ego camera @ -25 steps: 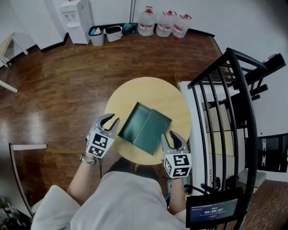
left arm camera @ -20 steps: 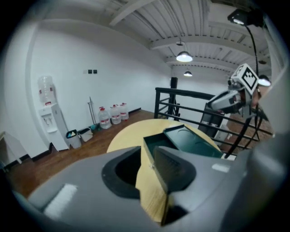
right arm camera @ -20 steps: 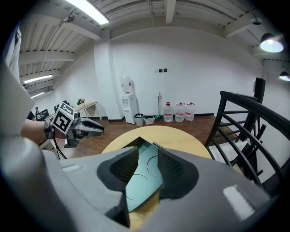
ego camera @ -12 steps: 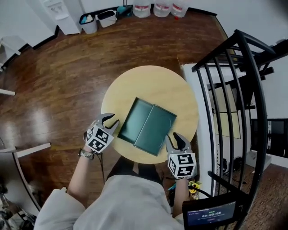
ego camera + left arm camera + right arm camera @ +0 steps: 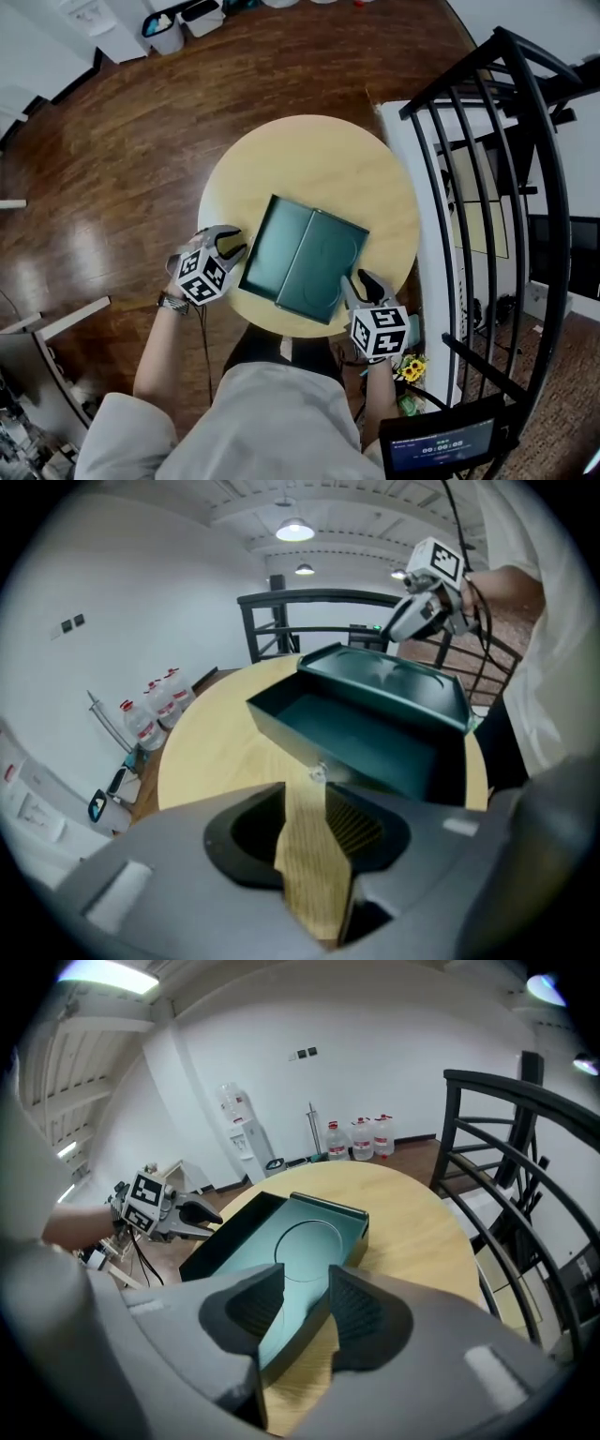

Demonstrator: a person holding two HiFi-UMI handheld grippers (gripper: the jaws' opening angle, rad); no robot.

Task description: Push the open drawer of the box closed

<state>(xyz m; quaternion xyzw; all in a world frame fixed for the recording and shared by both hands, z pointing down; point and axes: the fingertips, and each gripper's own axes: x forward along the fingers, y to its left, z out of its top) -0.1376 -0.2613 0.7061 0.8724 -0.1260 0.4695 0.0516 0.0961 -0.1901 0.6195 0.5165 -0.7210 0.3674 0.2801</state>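
**Both hand-held grippers open at the green box, drawer pulled out**

At the lower left of the head view, your left hand-held gripper [image 5: 232,242] has just been opening. Its jaws stand wide with only bare wood between them, and the drawer [image 5: 272,246] front with its small knob [image 5: 320,772] lies just beyond the tips. At lower centre, your right hand-held gripper [image 5: 359,279] has also just been opening, jaws apart. The near edge of the box [image 5: 330,267] shows in the gap, but you cannot tell whether the pads touch it. The box lies mid-frame on the round surface [image 5: 309,155], with its drawer drawn out toward the left. Beyond it, dark wood floor [image 5: 112,131] fills the upper left.
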